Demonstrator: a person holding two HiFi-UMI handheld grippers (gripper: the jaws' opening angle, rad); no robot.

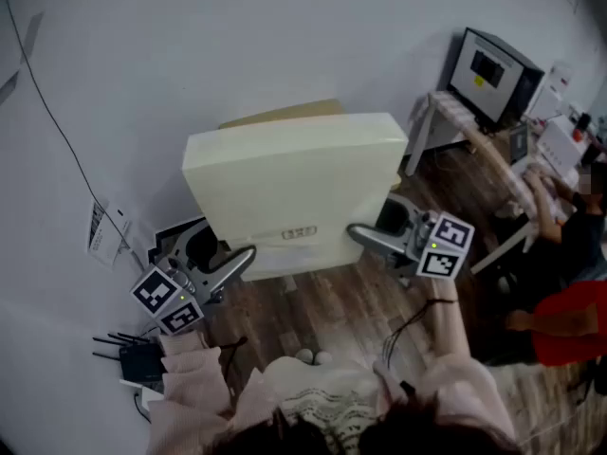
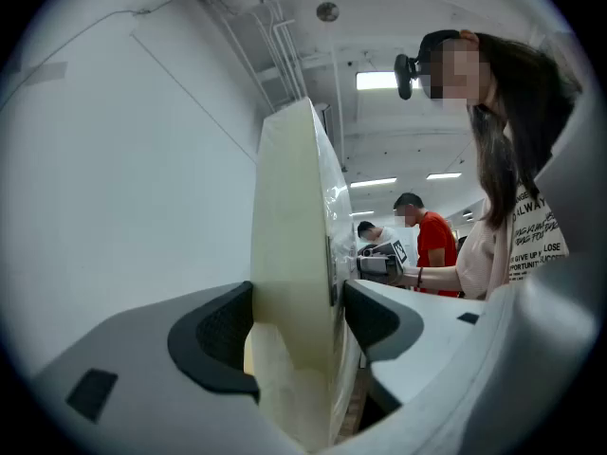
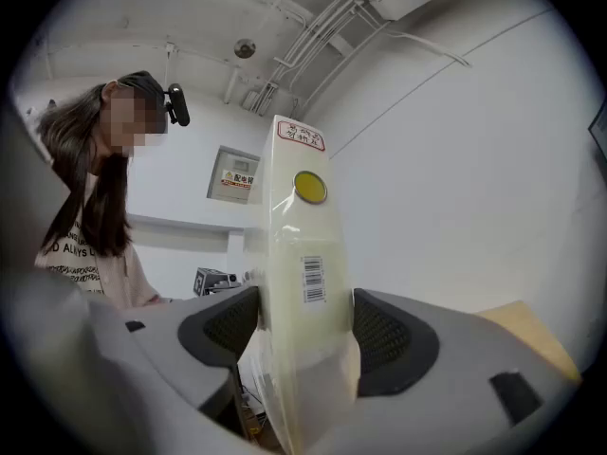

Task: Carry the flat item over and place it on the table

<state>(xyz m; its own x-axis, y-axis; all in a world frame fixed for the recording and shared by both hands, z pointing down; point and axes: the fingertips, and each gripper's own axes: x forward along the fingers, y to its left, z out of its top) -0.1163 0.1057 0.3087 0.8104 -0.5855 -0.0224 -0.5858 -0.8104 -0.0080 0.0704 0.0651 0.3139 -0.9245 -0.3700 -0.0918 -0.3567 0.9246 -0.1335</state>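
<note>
A flat cream slab (image 1: 294, 192) wrapped in clear plastic hangs in the air in front of me, tilted up on edge. My left gripper (image 1: 242, 259) is shut on its lower left edge, and my right gripper (image 1: 365, 238) is shut on its lower right edge. In the left gripper view the slab's thin edge (image 2: 294, 254) stands upright with both dark pads against it. In the right gripper view the slab (image 3: 299, 282) shows a barcode label and a yellow sticker, pinched between the pads. A tan board (image 1: 285, 114) peeks out behind the slab.
A white wall (image 1: 114, 83) is close on the left and ahead. A table with a monitor (image 1: 488, 64) stands at the back right, with seated people (image 1: 569, 320) beside it. A black router (image 1: 142, 363) and papers (image 1: 106, 230) lie by the wall on the wooden floor (image 1: 332, 311).
</note>
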